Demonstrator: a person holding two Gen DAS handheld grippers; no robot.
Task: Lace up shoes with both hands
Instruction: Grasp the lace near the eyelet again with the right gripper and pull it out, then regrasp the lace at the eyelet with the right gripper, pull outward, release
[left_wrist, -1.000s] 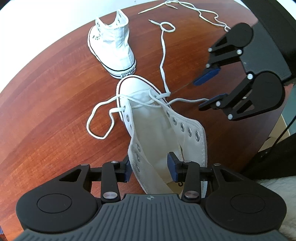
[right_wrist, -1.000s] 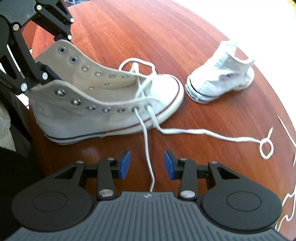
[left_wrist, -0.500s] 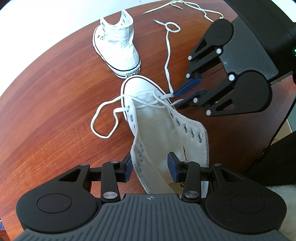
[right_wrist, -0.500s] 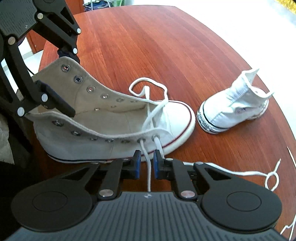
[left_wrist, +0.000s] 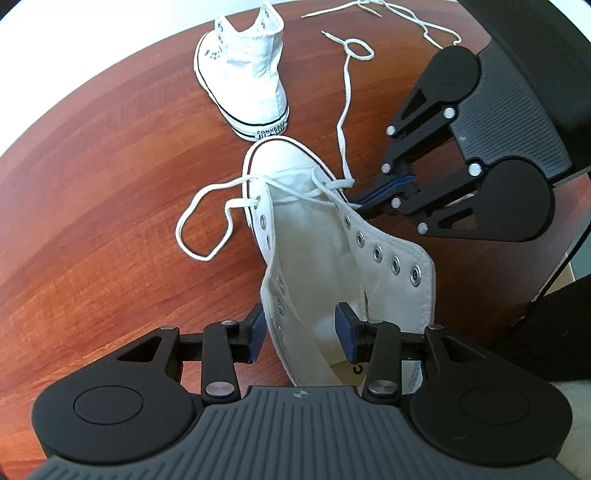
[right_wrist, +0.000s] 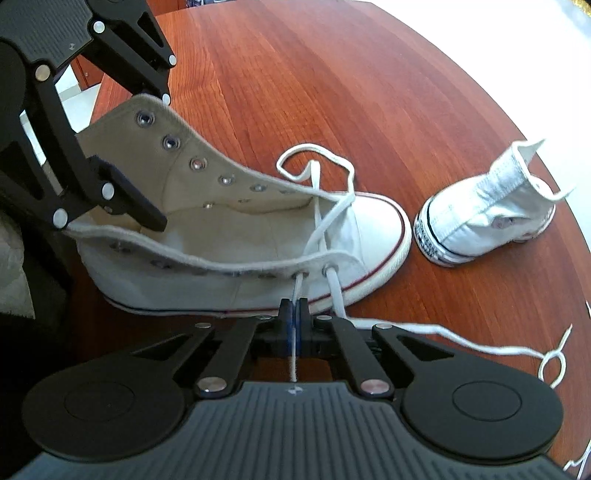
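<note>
A white high-top shoe (left_wrist: 314, 229) lies on the wooden table, toe pointing away, with a white lace (left_wrist: 207, 221) threaded through its lowest eyelets only. My left gripper (left_wrist: 301, 332) is open, its pads on either side of the shoe's left collar flap near the heel. My right gripper (right_wrist: 294, 325) is shut on a strand of the lace (right_wrist: 297, 291) just outside the shoe's near-side eyelets; it shows in the left wrist view (left_wrist: 384, 192) at the shoe's right side. The lace's other end (right_wrist: 480, 343) trails right across the table.
A second white high-top (left_wrist: 247, 74) stands beyond the first shoe's toe, also in the right wrist view (right_wrist: 487, 218). A separate loose lace (left_wrist: 406, 14) lies at the far table edge. The round table's edge (left_wrist: 110, 62) curves close behind the shoes.
My right gripper moved in to the shoe's side and closed on the lace strand. The left gripper stayed open around the collar flap.
</note>
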